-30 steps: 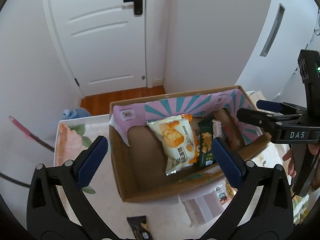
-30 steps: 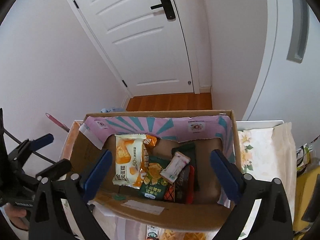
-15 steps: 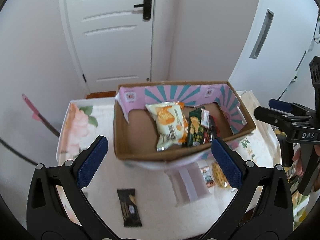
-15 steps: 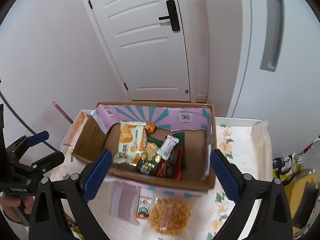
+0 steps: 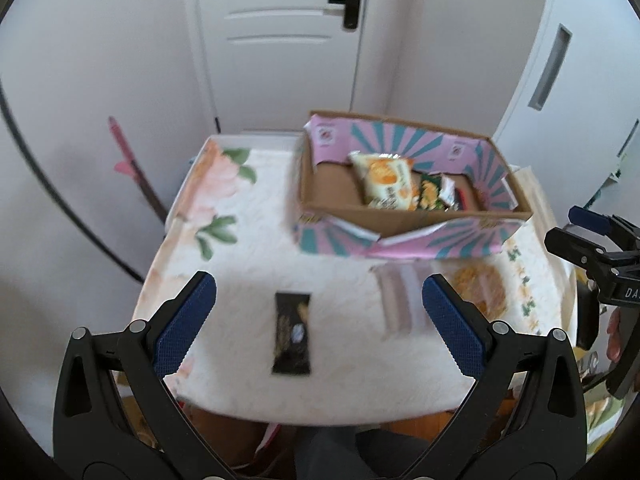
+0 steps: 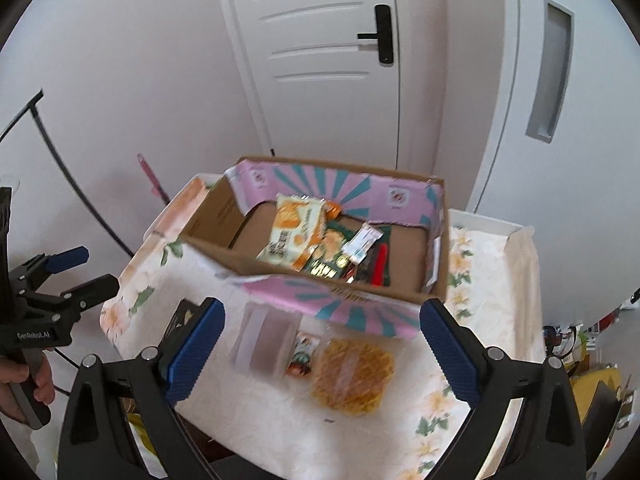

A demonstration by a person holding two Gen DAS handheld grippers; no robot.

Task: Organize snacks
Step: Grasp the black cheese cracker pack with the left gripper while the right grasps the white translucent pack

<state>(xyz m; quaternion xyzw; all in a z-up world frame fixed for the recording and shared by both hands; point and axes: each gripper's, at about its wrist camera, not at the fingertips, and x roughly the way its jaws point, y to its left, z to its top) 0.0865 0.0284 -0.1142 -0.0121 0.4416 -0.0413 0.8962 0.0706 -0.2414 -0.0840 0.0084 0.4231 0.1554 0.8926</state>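
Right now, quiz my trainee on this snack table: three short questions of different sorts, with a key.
1. True or false: the black packet lies inside the box.
2. Multiple choice: the left gripper is A) shut on a snack, B) open and holding nothing, C) out of view.
3. Fill in: the round yellow snack lies on the ___, in front of the box.

Key: 1 false, it lies on the tablecloth outside the box. 2 B; the right gripper is open too. 3 tablecloth.
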